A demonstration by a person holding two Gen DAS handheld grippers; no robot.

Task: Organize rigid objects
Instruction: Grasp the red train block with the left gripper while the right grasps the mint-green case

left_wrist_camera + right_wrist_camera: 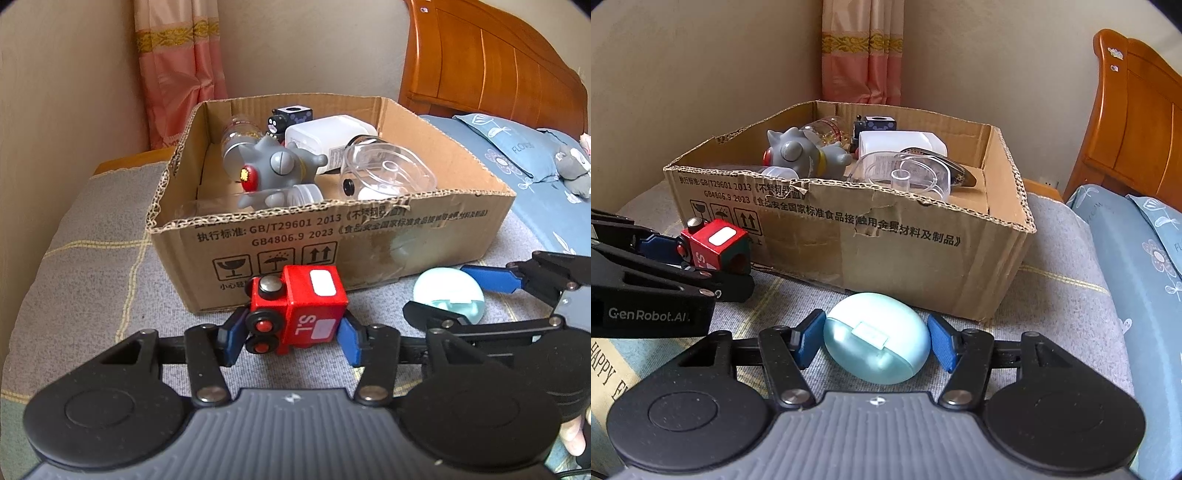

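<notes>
My left gripper point(291, 334) is shut on a red toy train point(301, 302), held just above the grey blanket in front of the cardboard box point(332, 240). In the right wrist view the same train point(714, 243) shows at the left, between the left gripper's fingers. My right gripper point(876, 338) is shut on a pale blue egg-shaped case point(871, 356) that rests on the blanket against the box's front wall point(886, 254); both blue pads touch its sides. Inside the box lie a grey toy figure point(273, 166), a white block point(325, 136), a clear plastic container point(388, 170) and a clear bottle point(240, 133).
The box sits on a grey checked blanket point(92, 240) in a corner by the wall. A pink curtain point(177, 74) hangs behind it. A wooden headboard point(480, 66) and blue flowered bedding point(517, 147) lie to the right.
</notes>
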